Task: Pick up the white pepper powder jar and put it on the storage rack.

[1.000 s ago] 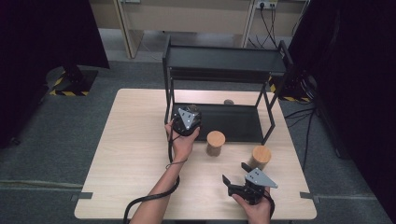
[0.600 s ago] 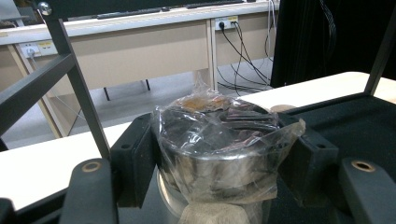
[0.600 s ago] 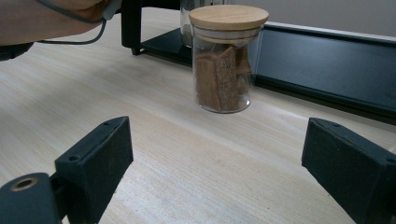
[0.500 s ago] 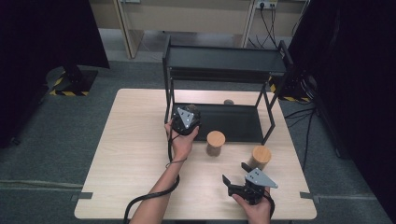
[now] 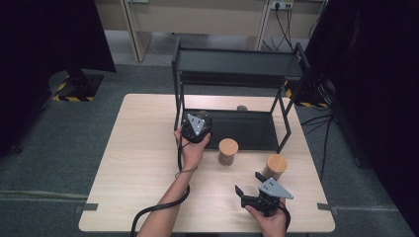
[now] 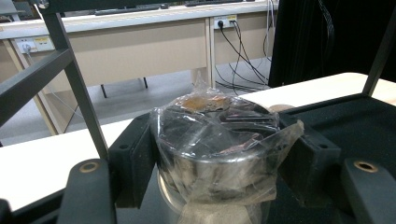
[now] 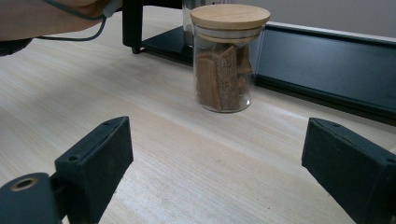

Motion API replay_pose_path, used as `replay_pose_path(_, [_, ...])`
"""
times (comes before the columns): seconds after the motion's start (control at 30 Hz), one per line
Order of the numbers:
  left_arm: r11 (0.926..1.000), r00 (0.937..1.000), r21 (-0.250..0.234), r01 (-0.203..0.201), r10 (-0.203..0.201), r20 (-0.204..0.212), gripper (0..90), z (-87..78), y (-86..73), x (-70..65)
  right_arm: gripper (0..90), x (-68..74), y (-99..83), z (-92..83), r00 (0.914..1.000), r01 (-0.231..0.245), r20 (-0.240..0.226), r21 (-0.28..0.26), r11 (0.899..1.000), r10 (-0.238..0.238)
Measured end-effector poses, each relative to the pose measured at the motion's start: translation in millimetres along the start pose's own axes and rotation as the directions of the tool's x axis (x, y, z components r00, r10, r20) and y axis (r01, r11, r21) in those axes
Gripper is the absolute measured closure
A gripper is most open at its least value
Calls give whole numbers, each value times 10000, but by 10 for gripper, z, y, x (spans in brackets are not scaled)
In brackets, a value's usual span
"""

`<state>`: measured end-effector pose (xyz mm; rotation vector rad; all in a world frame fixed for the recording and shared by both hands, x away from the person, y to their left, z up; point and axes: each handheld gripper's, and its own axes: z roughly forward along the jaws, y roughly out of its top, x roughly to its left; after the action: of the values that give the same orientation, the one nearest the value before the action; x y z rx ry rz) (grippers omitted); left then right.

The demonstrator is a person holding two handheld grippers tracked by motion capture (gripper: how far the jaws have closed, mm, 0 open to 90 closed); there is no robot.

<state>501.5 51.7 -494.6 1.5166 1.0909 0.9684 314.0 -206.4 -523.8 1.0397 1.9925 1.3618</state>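
My left gripper [image 5: 196, 124] reaches into the lower shelf [image 5: 252, 129] of a black rack. In the left gripper view a glass jar wrapped in clear plastic film [image 6: 219, 144] stands on that shelf between the pads of my left gripper [image 6: 219, 156]. The jaws have just been opening slightly, and the pads still touch the wrap on both sides. My right gripper [image 5: 248, 182] rests low near the table's front edge, open and holding nothing. Ahead of my right gripper [image 7: 217, 140] stands a glass jar with a wooden lid [image 7: 229, 60] [image 5: 228, 150], holding brown pieces.
A second wooden-lidded jar [image 5: 275, 165] stands on the table just beyond the right gripper. The rack's upper shelf [image 5: 239, 61] overhangs the lower one, with thin black posts [image 5: 284, 126] at the corners. A small round object [image 5: 242, 107] lies behind the rack.
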Motion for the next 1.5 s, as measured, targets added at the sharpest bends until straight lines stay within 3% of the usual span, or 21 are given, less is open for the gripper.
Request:
replay_pose_path(0.6, [9998, 9998, -58, 165, -164, 58, 282, -27, 1, 8, 92, 2, 0, 1, 10000, 23, 1, 14, 10000, -23])
replay_pose_path(1.5, [9991, 9991, -162, 400, -402, -123, 129, -130, -61, -41, 93, 6, 2, 4, 10000, 67, -3, 51, 10000, -67])
